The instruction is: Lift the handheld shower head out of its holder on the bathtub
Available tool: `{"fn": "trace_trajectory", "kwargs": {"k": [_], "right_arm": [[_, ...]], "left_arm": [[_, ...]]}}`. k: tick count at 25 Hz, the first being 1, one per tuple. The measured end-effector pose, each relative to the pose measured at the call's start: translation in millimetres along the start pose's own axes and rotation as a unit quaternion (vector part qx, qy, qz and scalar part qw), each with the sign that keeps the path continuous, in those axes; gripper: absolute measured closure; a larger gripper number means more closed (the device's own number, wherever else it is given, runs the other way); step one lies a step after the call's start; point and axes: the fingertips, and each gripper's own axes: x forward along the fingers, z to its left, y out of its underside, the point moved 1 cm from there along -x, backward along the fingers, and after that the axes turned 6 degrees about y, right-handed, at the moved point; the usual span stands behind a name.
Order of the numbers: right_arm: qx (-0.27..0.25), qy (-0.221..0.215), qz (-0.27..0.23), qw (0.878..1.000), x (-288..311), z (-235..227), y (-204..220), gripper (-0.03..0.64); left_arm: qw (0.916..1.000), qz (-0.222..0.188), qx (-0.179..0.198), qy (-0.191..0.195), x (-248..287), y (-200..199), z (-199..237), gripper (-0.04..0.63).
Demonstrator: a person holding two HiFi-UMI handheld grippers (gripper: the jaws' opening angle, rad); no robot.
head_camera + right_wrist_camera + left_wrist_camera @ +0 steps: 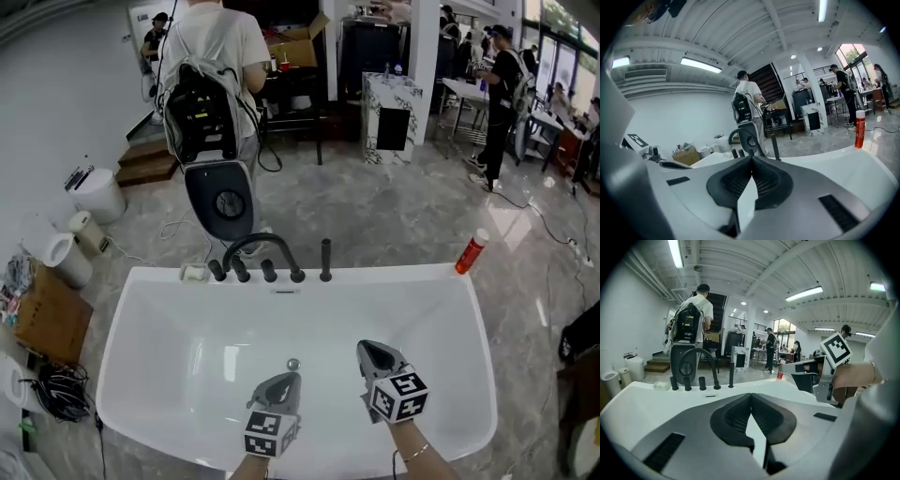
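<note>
Tub (150,309): one. Spout (258,242): one, curved. Knobs (241,270) on the rim: three. Shower head (325,258): one. Drain (293,364): one. Red bottle (472,251): one. Grippers: two, namely left gripper (286,378) and right gripper (367,348). Marker cubes (397,396): two, one per gripper. Cardboard box (52,319): one. Person with backpack (214,56): one; more persons behind, number unclear.

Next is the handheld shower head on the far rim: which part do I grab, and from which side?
I'd grip the upper shaft of the handheld shower head, coming from the tub side with the right gripper. It stands upright, a slim rod clear of the arched spout, so level jaws can straddle it, then lift straight up. Open the shut jaws first.
</note>
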Motion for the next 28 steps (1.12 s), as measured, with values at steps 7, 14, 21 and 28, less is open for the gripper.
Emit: {"fn": "trace_trajectory", "kwargs": {"k": [7, 14, 21, 28], "right_arm": [[-0.012, -0.005, 0.004, 1.0, 83.9, -33.4, 16.7, 0.609], [-0.033, 0.01, -0.003, 0.999, 175.3, -46.5, 34.2, 0.604], [-0.02, 0.025, 0.011, 0.999, 255.2, -60.0, 63.1, 0.552], [-0.03, 0.041, 0.02, 0.999, 313.4, -82.6, 78.0, 0.49]], "left_arm": [[1.0, 0.004, 0.003, 0.005, 62.2, 14.6, 21.2, 0.575], [0.9999, -0.005, -0.009, 0.008, 106.9, 31.4, 79.8, 0.575], [0.9994, -0.01, -0.03, 0.014, 142.8, 40.6, 132.6, 0.575], [0.9988, -0.017, -0.041, 0.019, 173.6, 44.7, 159.2, 0.575]]}}
